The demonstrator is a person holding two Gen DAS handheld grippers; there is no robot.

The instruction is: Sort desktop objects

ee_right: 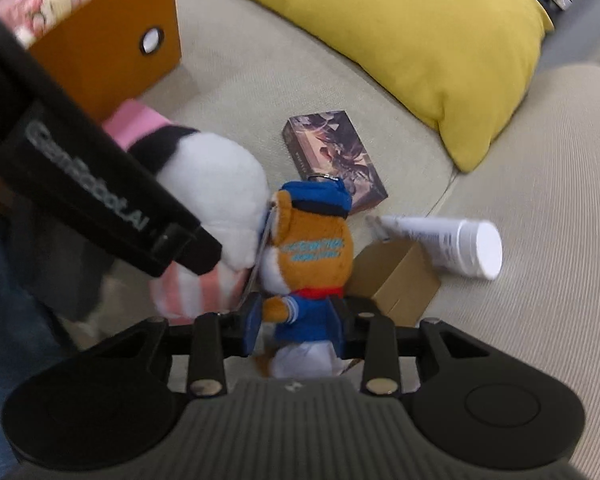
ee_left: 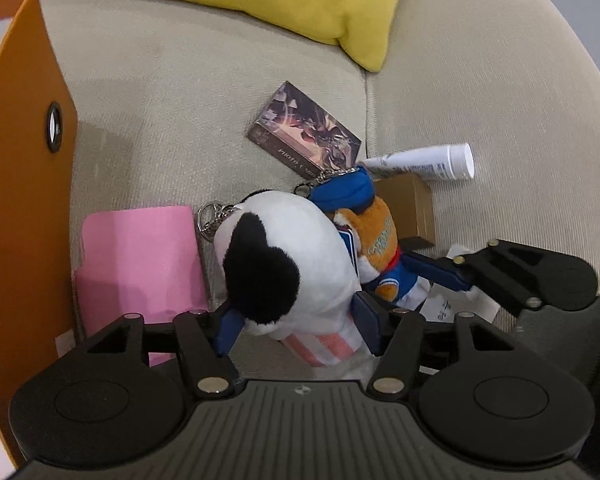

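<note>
Left to right on the sofa [ee_left: 204, 80]: orange box [ee_left: 24, 184], pink pack [ee_left: 140, 256], panda plush [ee_left: 288, 256], bear plush [ee_right: 312, 256] in blue cap, card box [ee_left: 304, 132], brown carton [ee_right: 396, 280], white tube [ee_left: 428, 162]; yellow cushion [ee_right: 412, 52] behind.

Only right wrist view looks into the orange box: pink-and-white items inside, blurred. Only left wrist view shows panda's keyring [ee_left: 210, 220] and a paper slip [ee_left: 456, 304].

Left gripper [ee_left: 296, 320]: jaws wide, either side of the panda's lower body; pad contact can't be told.

Right gripper [ee_right: 296, 320]: jaws part open, flanking the bear's blue jacket, w/ the pads at its sides; real squeeze unclear.
</note>
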